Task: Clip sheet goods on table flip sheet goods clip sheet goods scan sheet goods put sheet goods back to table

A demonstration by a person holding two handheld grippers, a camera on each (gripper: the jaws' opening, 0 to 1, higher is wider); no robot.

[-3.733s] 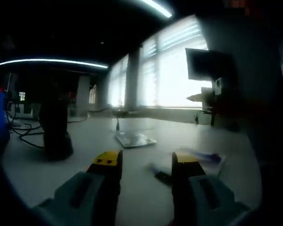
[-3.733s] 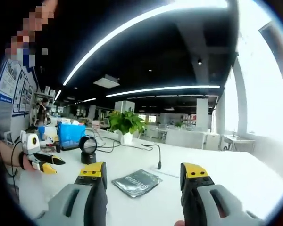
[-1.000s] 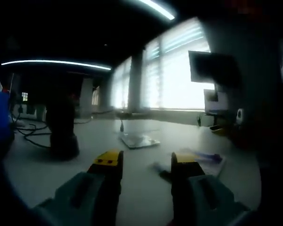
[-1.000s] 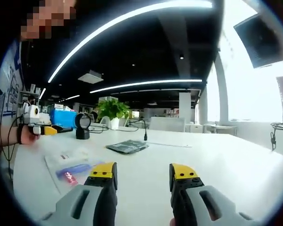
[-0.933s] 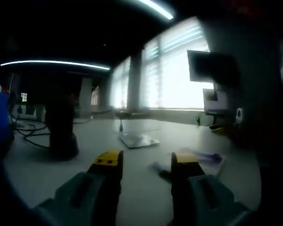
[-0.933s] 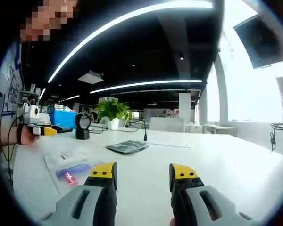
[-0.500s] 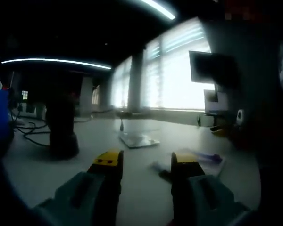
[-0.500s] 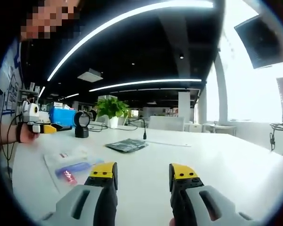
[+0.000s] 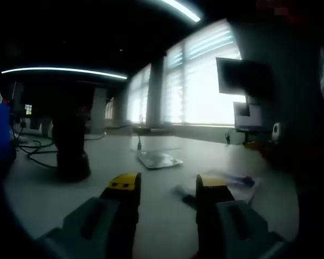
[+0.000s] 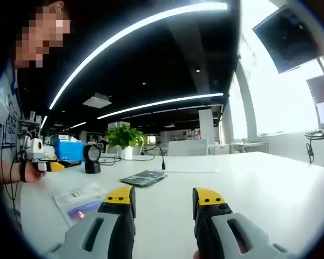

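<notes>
Right gripper (image 10: 163,197): jaws apart at a moderate gap, nothing between them, hovering low over the white table (image 10: 270,183). Just left of its left jaw lies a clear sheet packet (image 10: 82,200) with blue and red print, flat on the table and untouched; likely the piece to clip, judging by how closely the gripper sits beside it. Farther out, a dark sheet packet (image 10: 143,177), then the black scanner (image 10: 90,156) on its stand, facing the work area.

Left gripper (image 9: 167,186): jaws likewise parted and empty, held level above the table. Clear packet (image 9: 232,182) shows beside its right jaw. No clip yet made.
</notes>
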